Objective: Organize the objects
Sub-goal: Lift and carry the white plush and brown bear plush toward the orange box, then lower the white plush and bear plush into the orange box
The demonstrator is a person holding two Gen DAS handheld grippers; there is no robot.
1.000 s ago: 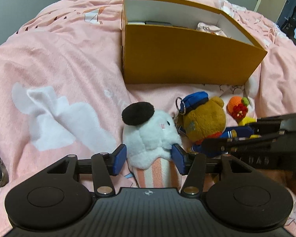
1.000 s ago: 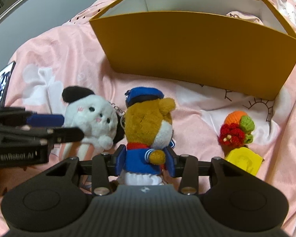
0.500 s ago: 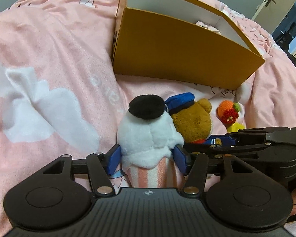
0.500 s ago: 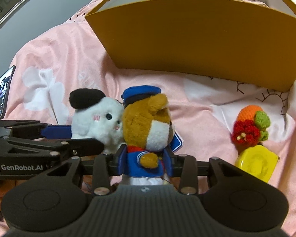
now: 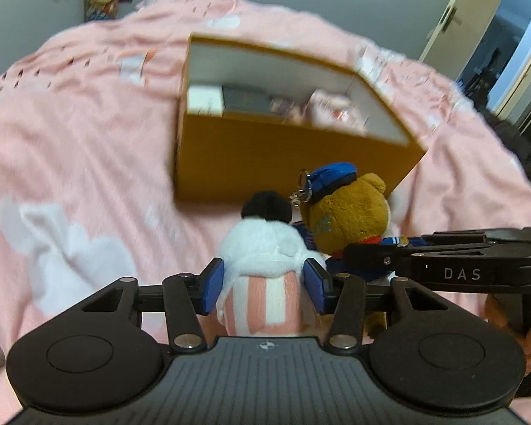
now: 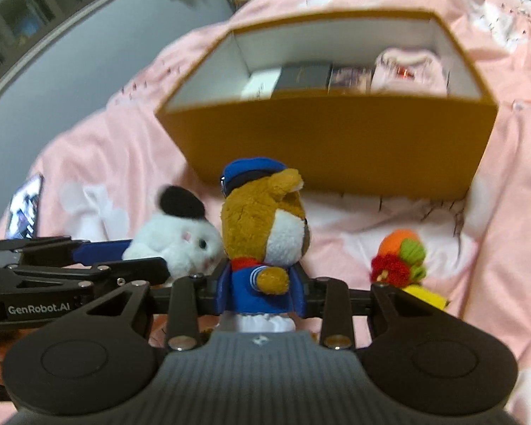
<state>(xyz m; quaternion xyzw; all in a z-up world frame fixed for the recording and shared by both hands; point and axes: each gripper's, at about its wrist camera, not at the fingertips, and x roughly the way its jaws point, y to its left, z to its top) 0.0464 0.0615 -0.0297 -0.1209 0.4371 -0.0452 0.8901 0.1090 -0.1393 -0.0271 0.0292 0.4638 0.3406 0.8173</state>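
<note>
Plush toys both gripped: left claw (image 5: 263, 285) closing, clamped on white plush (image 5: 265, 244); right claw (image 6: 260, 292) closing, clamped on bear plush (image 6: 265, 226). Open yellow box (image 6: 336, 141) straight ahead, beyond both toys. Bear side nearer box wall.

Two plush toys: one white (image 5: 265, 248) and one bear (image 6: 265, 226). One box (image 6: 336, 141) holds four items. One crochet toy (image 6: 400, 258) and two grippers (image 5: 263, 285) (image 6: 260, 292).
</note>
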